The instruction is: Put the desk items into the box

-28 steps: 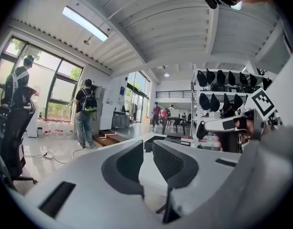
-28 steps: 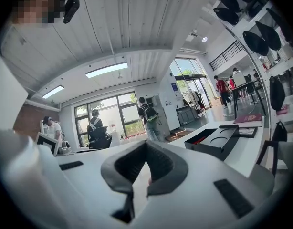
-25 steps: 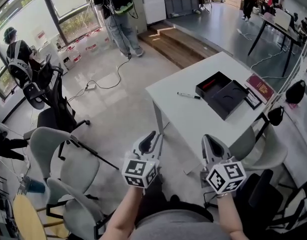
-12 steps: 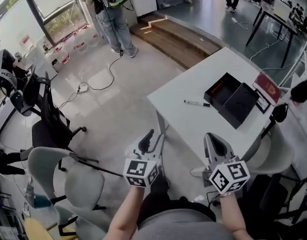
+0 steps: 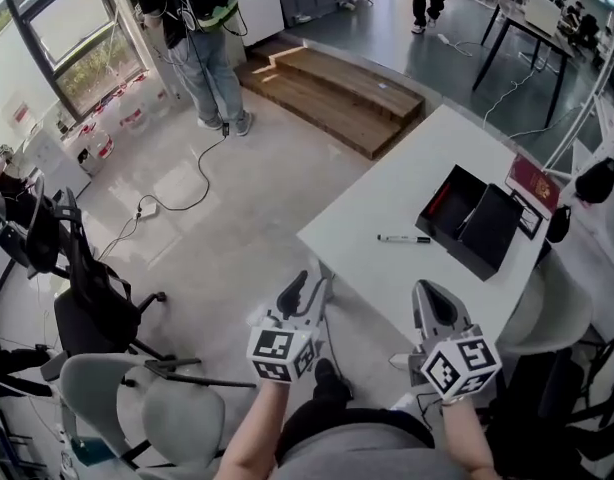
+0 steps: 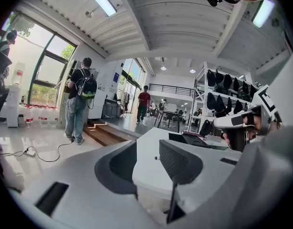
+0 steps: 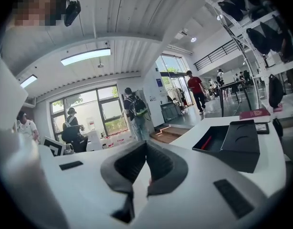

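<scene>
step: reach slim white marker pen [image 5: 404, 239] on white tabletop [image 5: 387, 193], near open black box [image 5: 434, 200] | left claw [image 5: 307, 286] opening, empty — right claw [image 5: 427, 294] pinched together | we'd straddle pen's middle crosswise

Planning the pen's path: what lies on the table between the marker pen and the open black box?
Nothing: in the head view, only bare white table separates the marker pen from the black box.

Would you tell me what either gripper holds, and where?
Nothing: the left gripper is opening, nothing between its jaws; the right gripper is shut, empty.
</scene>
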`<move>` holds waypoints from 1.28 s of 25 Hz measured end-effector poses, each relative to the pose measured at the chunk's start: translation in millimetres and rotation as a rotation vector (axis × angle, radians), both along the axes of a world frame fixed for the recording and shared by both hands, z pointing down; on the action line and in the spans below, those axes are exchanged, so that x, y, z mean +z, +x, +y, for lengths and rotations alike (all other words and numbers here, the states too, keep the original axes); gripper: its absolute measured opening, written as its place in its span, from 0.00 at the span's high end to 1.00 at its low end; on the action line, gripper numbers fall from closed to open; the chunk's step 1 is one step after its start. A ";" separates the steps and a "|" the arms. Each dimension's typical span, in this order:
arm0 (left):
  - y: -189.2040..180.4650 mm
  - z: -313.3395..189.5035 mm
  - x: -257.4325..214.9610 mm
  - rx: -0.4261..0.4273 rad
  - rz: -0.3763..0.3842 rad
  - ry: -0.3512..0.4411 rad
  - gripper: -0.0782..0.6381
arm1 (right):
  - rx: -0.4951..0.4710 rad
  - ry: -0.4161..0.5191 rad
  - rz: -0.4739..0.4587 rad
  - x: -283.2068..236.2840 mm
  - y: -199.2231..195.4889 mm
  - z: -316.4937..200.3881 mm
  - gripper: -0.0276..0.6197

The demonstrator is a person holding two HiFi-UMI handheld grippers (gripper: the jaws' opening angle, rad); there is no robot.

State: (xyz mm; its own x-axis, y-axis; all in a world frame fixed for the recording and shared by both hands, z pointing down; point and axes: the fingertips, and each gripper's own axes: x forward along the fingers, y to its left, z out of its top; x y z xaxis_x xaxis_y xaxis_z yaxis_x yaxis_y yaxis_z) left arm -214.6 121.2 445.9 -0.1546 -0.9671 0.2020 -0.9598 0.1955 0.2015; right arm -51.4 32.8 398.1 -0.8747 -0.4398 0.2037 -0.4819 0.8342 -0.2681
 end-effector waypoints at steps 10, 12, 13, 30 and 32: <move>-34.4 -27.5 1.8 0.113 -0.002 0.013 0.70 | 0.130 -0.002 0.001 3.1 -21.7 -13.7 0.95; -36.4 -32.6 3.5 0.126 0.001 0.021 0.70 | 0.147 -0.001 0.002 4.2 -21.2 -16.1 0.95; -36.8 -35.5 4.0 0.131 0.006 0.025 0.70 | 0.154 -0.001 0.003 4.6 -19.9 -17.2 0.95; -11.4 -119.6 -0.5 0.288 -0.061 -0.010 0.70 | 0.314 0.013 -0.044 -12.1 17.5 -87.9 0.95; -9.2 -131.1 1.9 0.312 -0.069 -0.019 0.70 | 0.324 0.007 -0.043 -9.0 18.8 -95.6 0.95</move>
State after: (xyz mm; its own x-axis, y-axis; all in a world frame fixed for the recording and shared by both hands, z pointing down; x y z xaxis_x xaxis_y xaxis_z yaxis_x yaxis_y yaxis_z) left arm -223.8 -9.9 447.9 0.1350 -0.9662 0.2198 -0.9853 -0.1075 0.1327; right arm -32.6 -62.8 389.1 -0.6970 -0.6977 0.1658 -0.7107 0.6413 -0.2890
